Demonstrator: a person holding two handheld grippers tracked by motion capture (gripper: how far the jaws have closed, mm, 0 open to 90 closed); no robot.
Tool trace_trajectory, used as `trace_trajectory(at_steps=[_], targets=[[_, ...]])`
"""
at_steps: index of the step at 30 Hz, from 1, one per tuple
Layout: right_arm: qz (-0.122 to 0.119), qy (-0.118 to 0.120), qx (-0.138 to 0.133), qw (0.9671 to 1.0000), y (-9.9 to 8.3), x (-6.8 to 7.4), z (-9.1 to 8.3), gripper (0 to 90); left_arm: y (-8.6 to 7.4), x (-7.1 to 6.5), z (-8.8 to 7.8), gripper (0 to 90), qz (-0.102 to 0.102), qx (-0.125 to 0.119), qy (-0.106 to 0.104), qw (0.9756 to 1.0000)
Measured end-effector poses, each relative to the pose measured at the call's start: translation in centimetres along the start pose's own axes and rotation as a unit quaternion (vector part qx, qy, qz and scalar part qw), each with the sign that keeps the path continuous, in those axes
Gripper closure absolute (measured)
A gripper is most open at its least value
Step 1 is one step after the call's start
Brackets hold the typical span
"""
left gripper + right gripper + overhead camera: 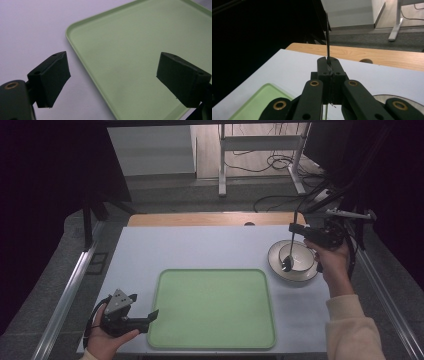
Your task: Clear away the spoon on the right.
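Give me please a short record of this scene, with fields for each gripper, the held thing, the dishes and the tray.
right gripper: shut on the spoon, fingers pressed together
spoon: hangs upright, its end inside the bowl
bowl: white, stands on the plate
plate: white, on the table right of the tray
left gripper: open, holds nothing, fingers over the tray's near left corner
tray: green, nothing on it

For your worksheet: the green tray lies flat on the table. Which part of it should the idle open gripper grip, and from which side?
Probably the raised rim at the near left corner of the green tray. The tray lies flat, so its rim is the one graspable part. The open left gripper sits level beside that left edge, so come in from the left with one jaw over the rim.
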State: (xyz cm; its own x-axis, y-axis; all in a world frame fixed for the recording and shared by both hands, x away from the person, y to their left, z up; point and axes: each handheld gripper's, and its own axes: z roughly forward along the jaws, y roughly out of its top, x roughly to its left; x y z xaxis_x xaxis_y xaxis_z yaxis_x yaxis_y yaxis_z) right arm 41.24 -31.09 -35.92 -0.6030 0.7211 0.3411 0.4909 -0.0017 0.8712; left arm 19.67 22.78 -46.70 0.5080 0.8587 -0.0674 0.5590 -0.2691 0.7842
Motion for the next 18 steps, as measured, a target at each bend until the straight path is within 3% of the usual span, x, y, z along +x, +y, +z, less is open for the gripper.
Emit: trace_trajectory(at_steps=[5, 8, 18], targets=[[0.002, 0.009, -0.010, 0.9999, -0.7, 0.9, -0.6, 88.3, 0.0, 0.0, 0.0, 11.1, -0.002, 0.000, 0.001, 1.0000], [0.006, -0.004, -0.002, 1.0000, -1.2, 1.3, -0.9, 88.3, 0.0, 0.0, 0.1, 11.1, -0.001, 0.001, 0.001, 1.0000], [0.006, 0.015, 0.001, 0.9999, -2.3, 2.4, -1.4, 88.3, 0.0, -0.2, -0.1, 11.1, 0.000, -0.002, 0.002, 1.0000]])
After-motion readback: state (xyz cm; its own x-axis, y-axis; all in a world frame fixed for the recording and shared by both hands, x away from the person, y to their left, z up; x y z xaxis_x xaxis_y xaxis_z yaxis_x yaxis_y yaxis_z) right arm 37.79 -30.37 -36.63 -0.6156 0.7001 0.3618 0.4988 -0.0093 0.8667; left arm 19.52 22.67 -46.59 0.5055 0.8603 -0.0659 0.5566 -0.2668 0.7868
